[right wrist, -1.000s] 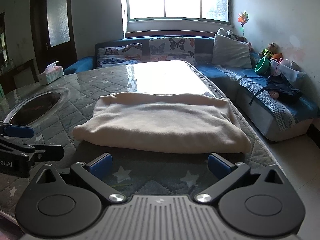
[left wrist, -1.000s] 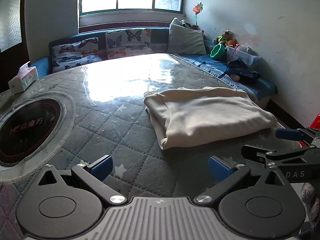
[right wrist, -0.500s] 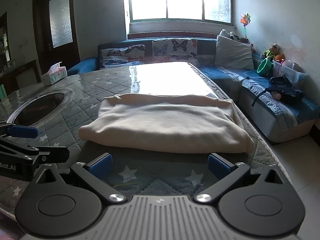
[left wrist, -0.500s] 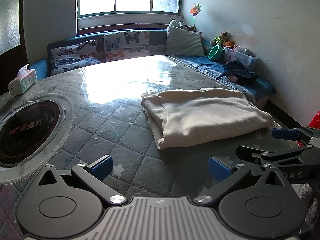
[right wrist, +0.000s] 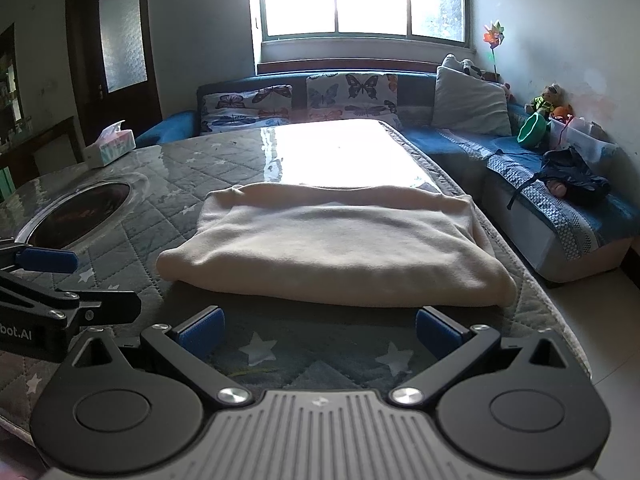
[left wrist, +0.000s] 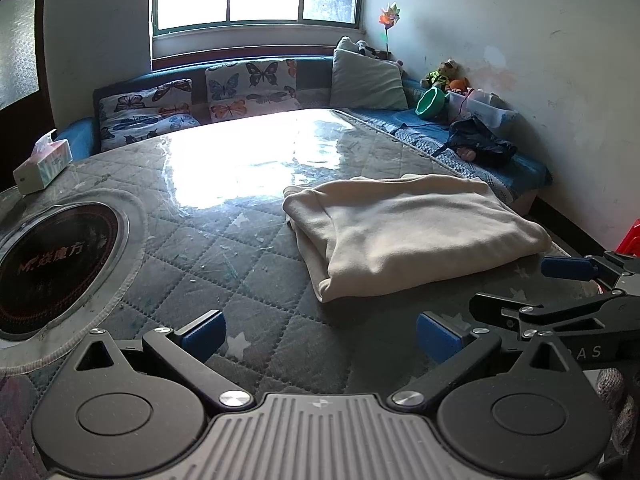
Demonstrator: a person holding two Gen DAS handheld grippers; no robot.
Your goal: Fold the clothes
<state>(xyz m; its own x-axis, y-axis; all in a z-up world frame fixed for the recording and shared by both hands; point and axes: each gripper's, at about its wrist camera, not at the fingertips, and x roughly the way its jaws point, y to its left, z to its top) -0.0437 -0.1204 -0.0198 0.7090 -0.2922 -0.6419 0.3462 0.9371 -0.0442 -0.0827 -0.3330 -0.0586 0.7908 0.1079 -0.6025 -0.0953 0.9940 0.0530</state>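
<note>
Both tongs — left tongs point(left wrist: 320, 334) and right tongs point(right wrist: 320, 330) — have backed away, released and empty; the folded cream garment point(right wrist: 332, 248) lies at 12 o'clock on the bench point(left wrist: 200, 240), apparently finished.

Folded cream garment point(left wrist: 412, 236) lies beyond the open left gripper point(left wrist: 320, 338).

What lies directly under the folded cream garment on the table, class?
The folded cream garment rests on the grey quilted star-print table cover, which lies under a clear glossy sheet. Whatever is tucked between the garment's own layers is hidden.
</note>
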